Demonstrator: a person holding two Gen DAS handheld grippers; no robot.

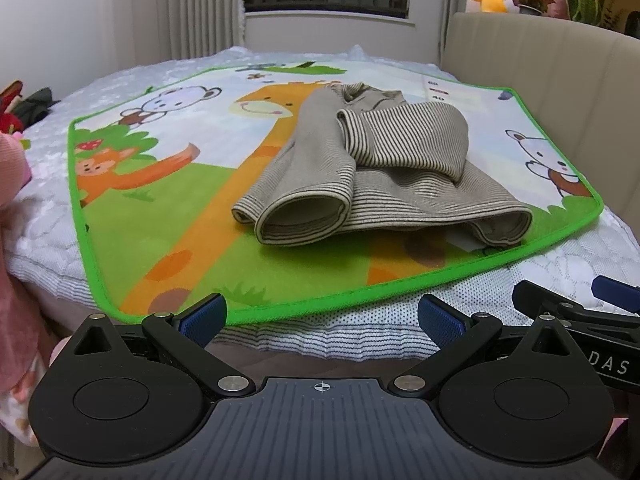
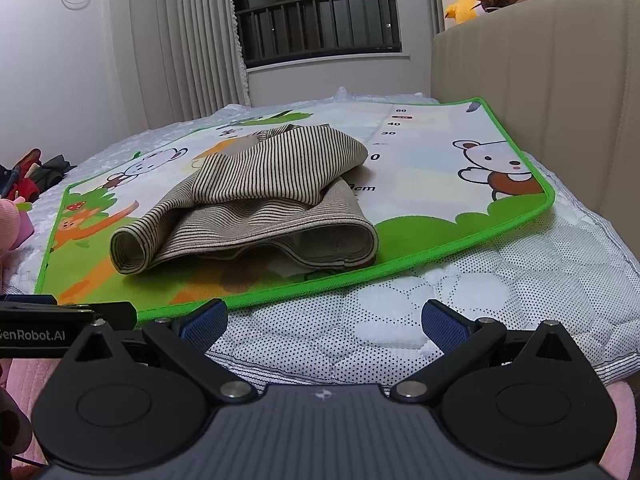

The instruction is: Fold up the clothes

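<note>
Striped garment [image 1: 384, 168]: collar end at far side hidden behind its own folded sleeves, inside of the hem opening in shadow. Dark and red pile [image 1: 28, 106] at the bed's left edge cut off by the frame, can't identify. Pink object [image 1: 12, 168] at left blurred, cropped. Ruler numbers on play mat [image 2: 400, 120] partly unreadable. Right gripper [image 1: 580, 304] cut at frame edge in left view.

Ribbed striped knit cloth garment [image 1: 372, 168]; smooth printed mat [image 1: 168, 200], stitched green edging; quilted dotted mattress fabric [image 2: 500, 300]
</note>
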